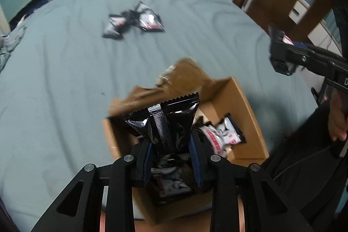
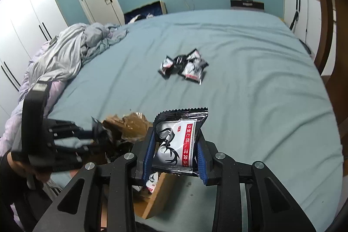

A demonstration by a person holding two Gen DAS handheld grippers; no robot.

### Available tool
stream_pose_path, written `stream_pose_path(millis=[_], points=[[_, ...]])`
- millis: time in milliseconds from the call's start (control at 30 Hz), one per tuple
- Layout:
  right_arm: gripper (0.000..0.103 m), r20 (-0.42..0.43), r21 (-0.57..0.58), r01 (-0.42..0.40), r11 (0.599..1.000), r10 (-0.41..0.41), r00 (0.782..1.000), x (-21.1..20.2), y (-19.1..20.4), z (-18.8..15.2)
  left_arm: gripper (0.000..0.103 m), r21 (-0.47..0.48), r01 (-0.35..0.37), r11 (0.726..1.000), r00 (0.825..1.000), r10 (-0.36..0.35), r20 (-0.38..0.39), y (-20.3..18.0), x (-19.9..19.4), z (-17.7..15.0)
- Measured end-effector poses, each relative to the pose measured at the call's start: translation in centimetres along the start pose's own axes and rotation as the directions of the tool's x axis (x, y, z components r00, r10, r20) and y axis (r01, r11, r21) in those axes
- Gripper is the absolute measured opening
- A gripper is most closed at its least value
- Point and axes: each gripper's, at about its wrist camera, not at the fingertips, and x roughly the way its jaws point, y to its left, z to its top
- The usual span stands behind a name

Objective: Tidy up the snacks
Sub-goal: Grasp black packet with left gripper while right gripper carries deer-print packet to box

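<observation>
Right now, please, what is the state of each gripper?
Left gripper: closed on a black snack packet, above the cardboard box.
Right gripper: closed on a white-and-red snack packet.

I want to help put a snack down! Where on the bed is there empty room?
The bed sheet is bare between the loose snack packets and the cardboard box, and toward the chair side. It is crowded in the box and by the rumpled blanket.
</observation>
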Motion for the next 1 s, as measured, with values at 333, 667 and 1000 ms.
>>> stream_pose_path(millis=[333,667,1000], points=[[0.033,-0.008,-0.001,-0.004,1.000,0.004,1.000,0.4,0.7,0.2,0.082,-0.039,-0.131,0.991,0.989,0.133,0.059,0.4,-0.5,-0.2],[0.034,-0.059,-0.107,-0.110,0.988,0.104,0.993,1.1,3.6,-0.4,0.082,-0.165,-0.211,0.963,0.970,0.227,0.083,3.0,-1.4,-0.2],[0.037,-0.188,-0.132,-0.182,0.974,0.156,0.970,2.9,4.9,-0.6,0.082,-0.152,-0.231,0.961,0.967,0.244,0.073,2.7,-1.1,-0.1]])
